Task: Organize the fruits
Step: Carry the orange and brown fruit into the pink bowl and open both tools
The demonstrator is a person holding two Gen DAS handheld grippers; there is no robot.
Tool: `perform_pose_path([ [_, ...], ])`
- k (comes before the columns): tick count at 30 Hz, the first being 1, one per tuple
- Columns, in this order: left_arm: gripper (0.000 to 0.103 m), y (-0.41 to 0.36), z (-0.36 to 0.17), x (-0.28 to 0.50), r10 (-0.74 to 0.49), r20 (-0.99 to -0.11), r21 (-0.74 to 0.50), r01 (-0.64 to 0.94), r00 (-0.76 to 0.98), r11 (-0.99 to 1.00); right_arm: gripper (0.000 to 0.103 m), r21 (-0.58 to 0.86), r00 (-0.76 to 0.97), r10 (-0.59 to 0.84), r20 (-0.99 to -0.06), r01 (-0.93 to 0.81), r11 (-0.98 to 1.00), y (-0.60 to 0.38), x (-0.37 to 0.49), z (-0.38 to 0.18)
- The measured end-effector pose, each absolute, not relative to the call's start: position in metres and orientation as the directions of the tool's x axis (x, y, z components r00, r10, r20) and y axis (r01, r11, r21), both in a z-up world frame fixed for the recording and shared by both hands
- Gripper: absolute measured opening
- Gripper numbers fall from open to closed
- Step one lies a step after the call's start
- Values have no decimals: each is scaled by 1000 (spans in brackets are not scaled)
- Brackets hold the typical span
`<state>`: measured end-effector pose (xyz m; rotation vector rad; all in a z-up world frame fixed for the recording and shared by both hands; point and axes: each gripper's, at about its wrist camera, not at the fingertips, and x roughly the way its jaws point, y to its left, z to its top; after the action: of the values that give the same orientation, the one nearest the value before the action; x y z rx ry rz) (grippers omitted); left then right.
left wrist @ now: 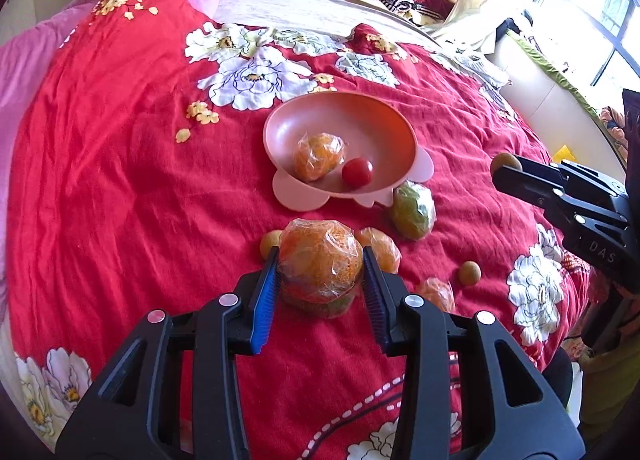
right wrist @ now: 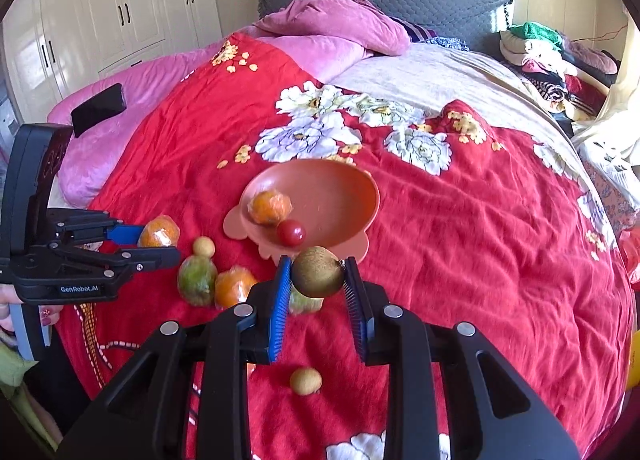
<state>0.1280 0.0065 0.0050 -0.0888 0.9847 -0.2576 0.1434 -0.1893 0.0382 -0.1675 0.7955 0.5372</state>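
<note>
Left wrist view, left to right: the left tool (left wrist: 320,264) is clamped on a plastic-wrapped orange (left wrist: 320,260), its ribbed blue pads pressing the crinkled film on both sides, clear of the red floral quilt (left wrist: 120,179). A small tan longan (left wrist: 270,242) sits just left of it; a second wrapped orange (left wrist: 382,250) and a green wrapped fruit (left wrist: 414,209) lie to its right, near the pink bowl (left wrist: 304,115). The bowl, smooth and shallow with a scalloped rim, already holds one wrapped orange (left wrist: 319,155) and a glossy red tomato (left wrist: 357,171). At far right, the right tool (left wrist: 505,164) grips a fuzzy brown kiwi (left wrist: 503,161). Right wrist view confirms this: the jaws stand narrow, closed on the oval kiwi (right wrist: 318,272), just short of the bowl's near rim. Step in hand, by judgement: carrying both fruits to the bowl. Next move calls for clearing the rim, then releasing low; round fruit rolls, and film is slippery.
</note>
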Motion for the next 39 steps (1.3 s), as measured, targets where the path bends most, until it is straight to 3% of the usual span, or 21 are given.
perform_pose_path([
  [28,31,2,-4,238,-198,-834,-136,157,516,978,25,51,532,384,-755,-536,843,-157,210,-2],
  [39,31,-14,-23,272,-238,-852,-170,183,466,968,26,35,518,367,-773,-542,839,-147,220,-20],
])
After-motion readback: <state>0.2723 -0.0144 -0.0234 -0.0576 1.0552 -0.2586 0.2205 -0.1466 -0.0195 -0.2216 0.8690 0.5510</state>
